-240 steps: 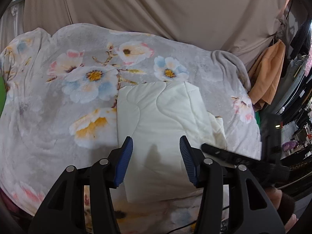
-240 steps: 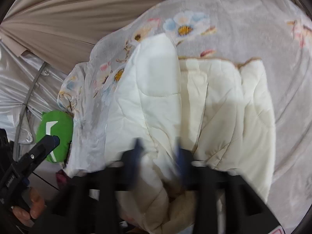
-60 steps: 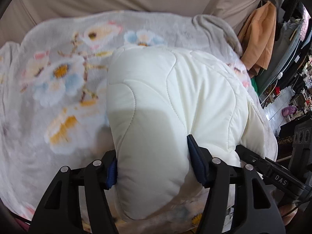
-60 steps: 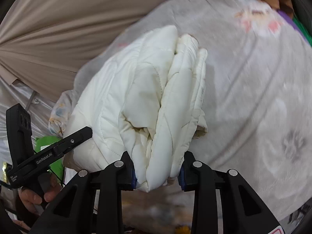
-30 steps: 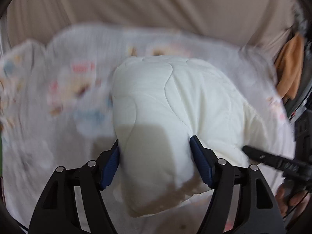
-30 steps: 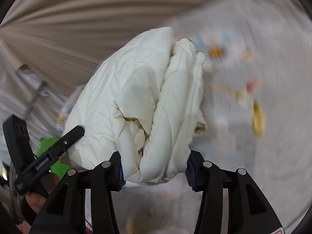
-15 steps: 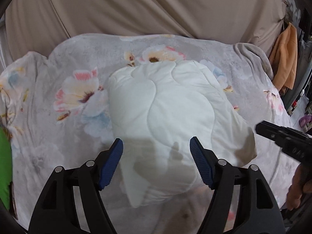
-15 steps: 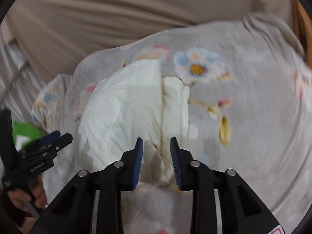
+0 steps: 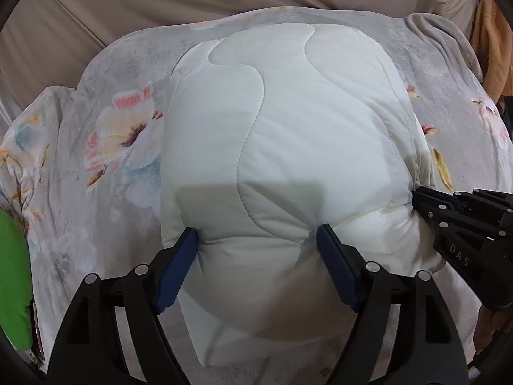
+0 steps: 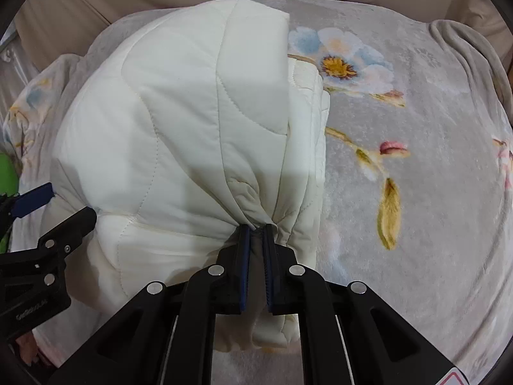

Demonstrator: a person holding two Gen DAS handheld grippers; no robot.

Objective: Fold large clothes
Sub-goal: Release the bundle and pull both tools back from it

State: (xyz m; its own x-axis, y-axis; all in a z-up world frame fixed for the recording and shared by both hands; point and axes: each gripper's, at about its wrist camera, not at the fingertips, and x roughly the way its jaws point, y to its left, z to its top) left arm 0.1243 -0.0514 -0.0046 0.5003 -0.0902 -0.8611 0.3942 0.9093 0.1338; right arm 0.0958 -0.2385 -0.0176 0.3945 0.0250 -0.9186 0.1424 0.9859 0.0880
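Left tongs point steeply down, jaws opening — right tongs closing, nearly together.

We could not see the floral blanket beneath the folded white quilt, whose near end ran behind the left gripper. Left of the quilt, a green object was cut off by the frame edge
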